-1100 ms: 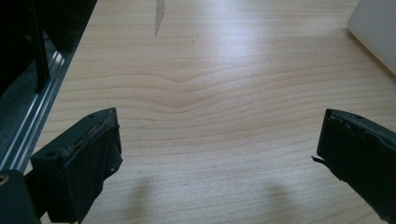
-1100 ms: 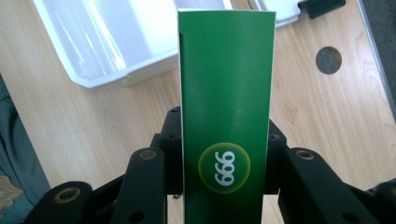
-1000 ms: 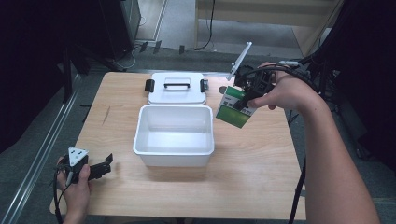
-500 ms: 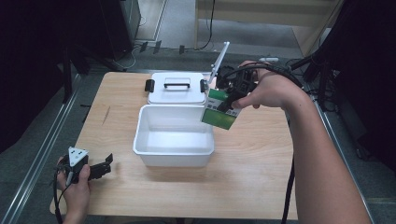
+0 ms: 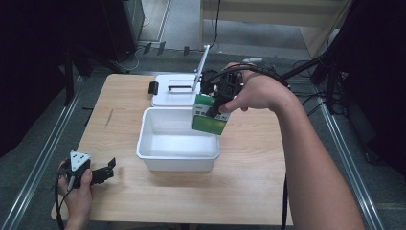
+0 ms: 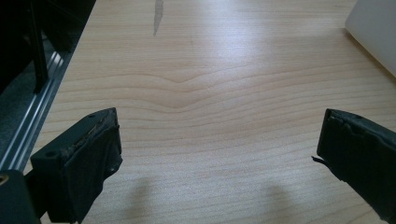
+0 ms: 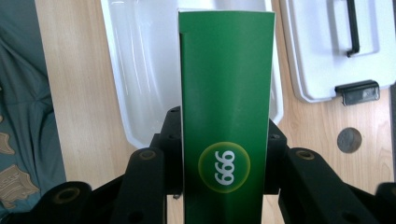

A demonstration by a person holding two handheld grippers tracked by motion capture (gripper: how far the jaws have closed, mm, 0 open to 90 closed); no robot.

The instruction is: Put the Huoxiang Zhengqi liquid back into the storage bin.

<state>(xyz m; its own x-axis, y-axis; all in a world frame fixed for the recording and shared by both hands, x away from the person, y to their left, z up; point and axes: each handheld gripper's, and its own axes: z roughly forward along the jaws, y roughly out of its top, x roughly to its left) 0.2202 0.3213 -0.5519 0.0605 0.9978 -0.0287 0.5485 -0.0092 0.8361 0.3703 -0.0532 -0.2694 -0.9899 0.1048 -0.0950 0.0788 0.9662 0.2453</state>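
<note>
**Q:** Green carton (image 5: 209, 114) with the "999" roundel, where's it sitting right now?

**A:** Off the worktop (image 5: 258, 191) completely. The right gripper (image 5: 218, 98) has it clamped, fingers (image 7: 149, 177) pressed on both narrow sides, with the carton hanging over the far right corner of the white tub (image 5: 178, 155). In the right gripper view the tub's open inside lies directly behind the carton, so it's above the rim, not down in it.

**Q:** And the lid?

**A:** White lid (image 5: 174, 88) with black handle and clips lies flat on the worktop just behind the tub, touching or nearly touching its far edge.

**Q:** What's the other hand up to?

**A:** Left gripper (image 5: 103, 173) rests near the front left corner of the worktop, well apart from the tub. Its fingers (image 6: 88, 154) are spread wide with nothing between them, just bare wood grain showing in the left gripper view, plus a sliver of the tub at the top right.
</note>
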